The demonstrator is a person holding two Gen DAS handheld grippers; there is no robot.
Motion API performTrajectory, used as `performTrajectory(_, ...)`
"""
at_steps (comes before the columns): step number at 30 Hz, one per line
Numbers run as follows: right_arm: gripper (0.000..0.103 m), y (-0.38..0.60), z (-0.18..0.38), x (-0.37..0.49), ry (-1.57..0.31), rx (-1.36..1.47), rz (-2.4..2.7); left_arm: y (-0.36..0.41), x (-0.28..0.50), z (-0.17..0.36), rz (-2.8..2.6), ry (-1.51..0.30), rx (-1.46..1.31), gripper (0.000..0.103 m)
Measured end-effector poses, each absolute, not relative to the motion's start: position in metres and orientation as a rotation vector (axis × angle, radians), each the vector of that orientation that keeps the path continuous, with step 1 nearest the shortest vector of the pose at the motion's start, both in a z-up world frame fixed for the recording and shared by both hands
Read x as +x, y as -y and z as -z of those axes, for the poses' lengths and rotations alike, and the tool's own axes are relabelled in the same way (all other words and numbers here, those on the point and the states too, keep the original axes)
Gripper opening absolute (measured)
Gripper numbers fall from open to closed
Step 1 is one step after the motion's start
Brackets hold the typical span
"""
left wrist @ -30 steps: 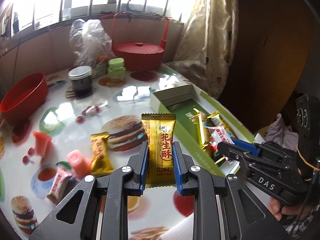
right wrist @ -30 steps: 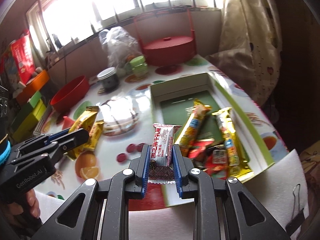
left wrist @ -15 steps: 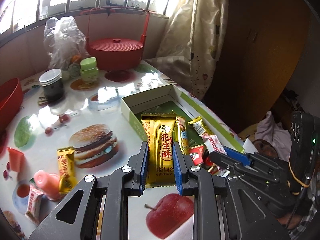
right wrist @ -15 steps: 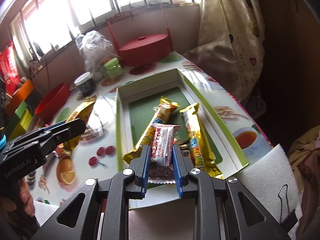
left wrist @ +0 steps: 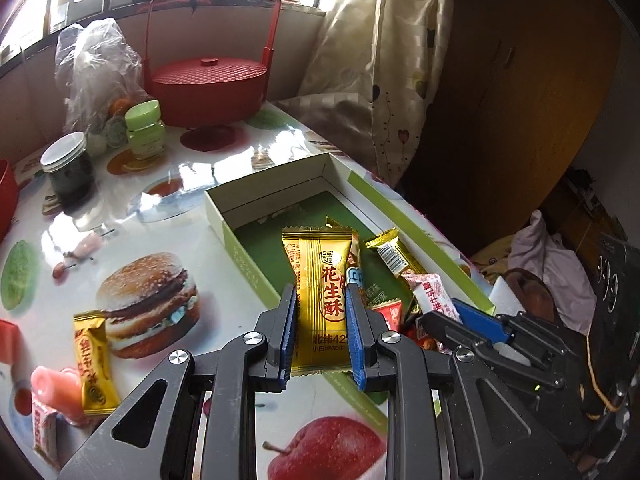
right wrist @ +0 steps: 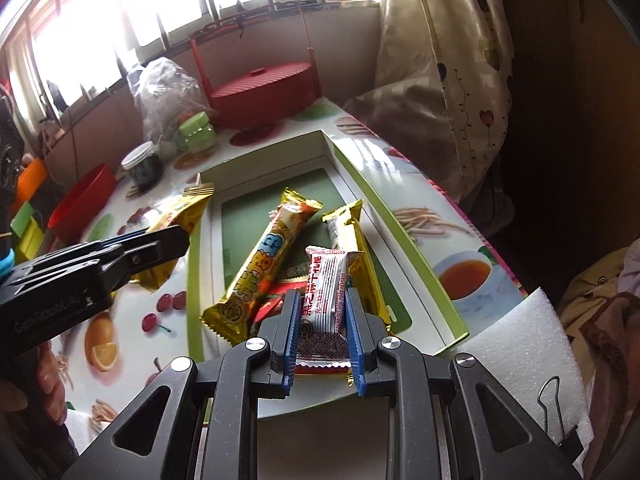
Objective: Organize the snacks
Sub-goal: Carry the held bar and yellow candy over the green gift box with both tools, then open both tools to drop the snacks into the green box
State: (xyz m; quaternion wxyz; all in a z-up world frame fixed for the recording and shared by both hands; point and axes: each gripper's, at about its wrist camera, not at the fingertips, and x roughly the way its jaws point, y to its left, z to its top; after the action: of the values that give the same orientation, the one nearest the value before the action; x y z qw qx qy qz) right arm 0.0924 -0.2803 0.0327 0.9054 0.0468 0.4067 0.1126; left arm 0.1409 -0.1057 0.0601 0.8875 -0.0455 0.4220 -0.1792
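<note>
Gripper-first in the left wrist view, we had our left gripper (left wrist: 321,330) clamped on the gold peanut-candy packet (left wrist: 320,280), pitched steeply down over the near left wall of the open box (left wrist: 240,256) on the bench (left wrist: 132,216); we judged that letting go there could drop the packet onto the rim and outside. From the right wrist view, our right gripper (right wrist: 321,334) was clamped on the white-and-red wafer packet (right wrist: 326,292), angled down over the box's near end above the long gold bars (right wrist: 260,268), where it could slide off the pile.
</note>
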Motion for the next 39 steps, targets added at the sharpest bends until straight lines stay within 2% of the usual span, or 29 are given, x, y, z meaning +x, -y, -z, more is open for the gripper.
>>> performTrajectory(27, 0.021, 0.281, -0.021, 0.097, -0.858, 0.109, -0.233, 0.121, 0.165, -0.039, 0.372, -0.948, -0.103, 0.025)
performTrajectory(33, 0.028, 0.281, -0.020, 0.096, -0.856, 0.111, -0.228, 0.122, 0.165, -0.038, 0.373, -0.950, -0.103, 0.027)
performTrajectory(39, 0.033, 0.280, -0.021, 0.094, -0.853, 0.116, -0.218, 0.122, 0.159, -0.040, 0.372, -0.943, -0.106, 0.038)
